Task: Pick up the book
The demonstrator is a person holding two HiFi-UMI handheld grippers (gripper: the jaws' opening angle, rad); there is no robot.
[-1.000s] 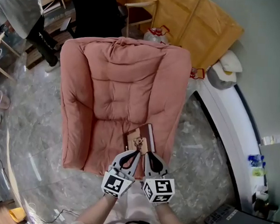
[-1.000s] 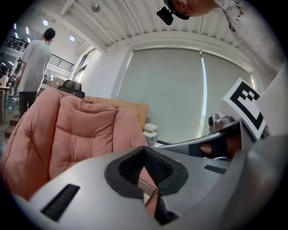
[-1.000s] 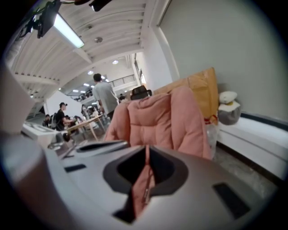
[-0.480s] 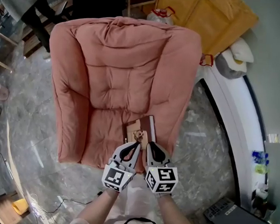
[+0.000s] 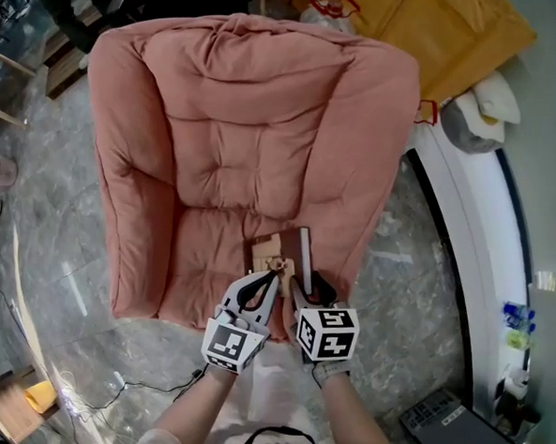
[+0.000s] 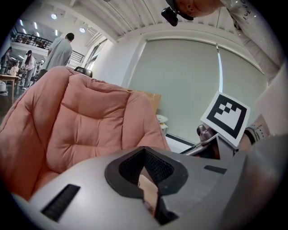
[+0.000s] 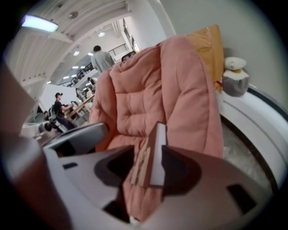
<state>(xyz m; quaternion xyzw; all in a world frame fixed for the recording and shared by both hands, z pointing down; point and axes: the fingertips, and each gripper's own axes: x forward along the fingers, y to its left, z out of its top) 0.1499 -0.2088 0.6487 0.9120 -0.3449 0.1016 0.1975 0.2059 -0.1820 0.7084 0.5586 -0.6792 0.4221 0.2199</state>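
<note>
A book (image 5: 281,254) lies at the front of a pink armchair's (image 5: 217,147) seat. The left gripper (image 5: 270,283) is pressed together on what looks like a thin pale edge of it, while the right gripper (image 5: 308,286) is opening its jaws with the book's thick edge between them, not pinched. The lift will likely go best if the right jaws slide deeper and close squarely, then both grippers rise together; no writing is legible, the cover's print being too small.
</note>
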